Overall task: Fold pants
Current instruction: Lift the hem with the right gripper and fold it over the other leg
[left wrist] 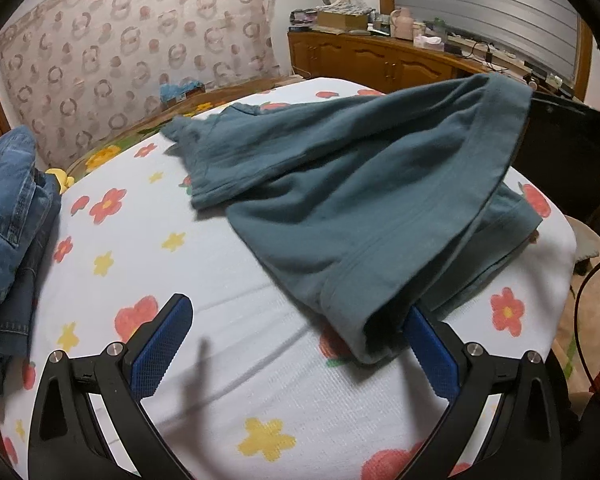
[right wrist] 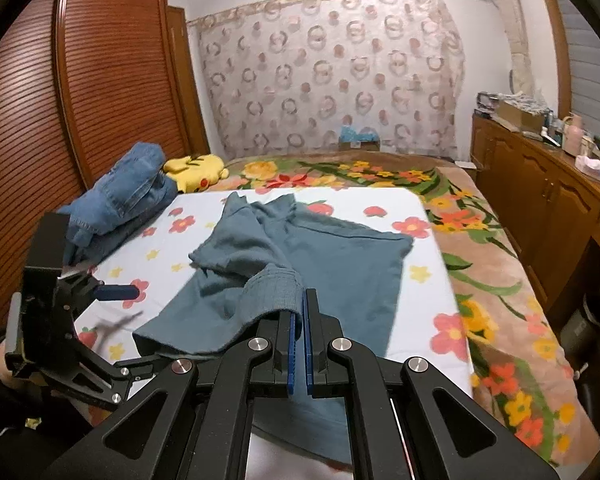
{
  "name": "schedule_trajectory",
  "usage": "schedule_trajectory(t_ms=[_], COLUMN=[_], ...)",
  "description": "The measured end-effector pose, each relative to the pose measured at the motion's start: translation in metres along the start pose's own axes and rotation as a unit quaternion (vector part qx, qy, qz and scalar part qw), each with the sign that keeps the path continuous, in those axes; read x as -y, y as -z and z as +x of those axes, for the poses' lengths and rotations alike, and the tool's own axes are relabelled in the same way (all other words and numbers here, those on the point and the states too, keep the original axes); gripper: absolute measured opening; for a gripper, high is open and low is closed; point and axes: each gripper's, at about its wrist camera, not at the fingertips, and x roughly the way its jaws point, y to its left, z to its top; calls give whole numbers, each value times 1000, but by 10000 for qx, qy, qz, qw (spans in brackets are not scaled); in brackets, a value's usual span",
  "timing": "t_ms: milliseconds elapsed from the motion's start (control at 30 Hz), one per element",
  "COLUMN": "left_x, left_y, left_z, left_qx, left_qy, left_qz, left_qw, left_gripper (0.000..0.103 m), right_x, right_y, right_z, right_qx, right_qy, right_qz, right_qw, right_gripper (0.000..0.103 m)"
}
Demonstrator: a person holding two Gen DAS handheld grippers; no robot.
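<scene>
Teal pants [left wrist: 360,200] lie on the flowered white sheet [left wrist: 160,248], partly doubled over. My right gripper [right wrist: 300,312] is shut on their ribbed band [right wrist: 276,284] and holds that edge lifted off the bed. In the left wrist view its black body [left wrist: 564,136] shows at the right, behind the raised band. My left gripper [left wrist: 296,306] stands open low over the sheet. A thick hem of the pants [left wrist: 352,320] rests against its right finger [left wrist: 428,352], and the pads press on nothing. The right wrist view shows the left gripper [right wrist: 130,330] at the pants' [right wrist: 340,264] near-left corner.
Folded denim jeans [right wrist: 128,192] are stacked at the sheet's left side, with a yellow plush toy [right wrist: 196,170] behind them. A flowered blanket [right wrist: 500,280] covers the bed's right part. A wooden sideboard [right wrist: 540,200] runs along the right, a slatted wardrobe [right wrist: 60,120] along the left.
</scene>
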Motion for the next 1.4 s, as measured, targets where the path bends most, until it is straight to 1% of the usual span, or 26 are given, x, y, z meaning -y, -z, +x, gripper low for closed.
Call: schedule_trajectory(t_ms=[100,233,433,533,600,633,667,800,967,1000,1067,1100,1133,1233,1400], left_x=[1,2,6,7,9,9,8,8,6,5,3,1,1,-1,-4], left_y=[-1,-2,1,2,1,1,1,0,-3,-4,-6,-6,-6,-5,-4], left_z=[1,-1,-5,-11,-15,-17,-19,-27,-35,-36,-37,-37,-36,-33,-32], left_qx=[18,55,93,149,186,209,237,344,476,504,543,541,537,507,506], left_qy=[-69,-123,69,146,163,181,210,294,340,344,344,339,334,329,308], left_qz=[38,40,23,3,8,7,2,-29,-85,-103,-157,-176,-191,-217,-239], left_qw=[10000,9999,9999,9998,9997,9996,9995,9990,9983,9981,9978,9978,9978,9979,9980], left_gripper=[103,103,103,103,103,103,103,103,103,103,103,103,103,103,103], right_x=[-5,-4,8,9,11,11,12,15,19,18,17,16,14,9,12], right_y=[15,35,58,63,59,57,57,59,57,55,50,48,45,42,44], right_z=[-5,-2,5,1,-2,-4,-6,-16,-31,-33,-33,-31,-28,-15,8], right_qx=[-62,-325,-740,-754,-749,-758,-772,-785,-666,-621,-521,-498,-485,-519,-756], right_qy=[76,192,164,175,201,210,239,303,337,353,344,337,316,264,333], right_qz=[-22,28,295,316,324,320,310,268,203,187,139,128,118,43,62], right_qw=[9999,9993,9967,9965,9965,9964,9962,9961,9970,9973,9980,9981,9983,9983,9966], right_gripper=[3,3,3,3,3,6,7,8,8,9,18,26,30,33,33])
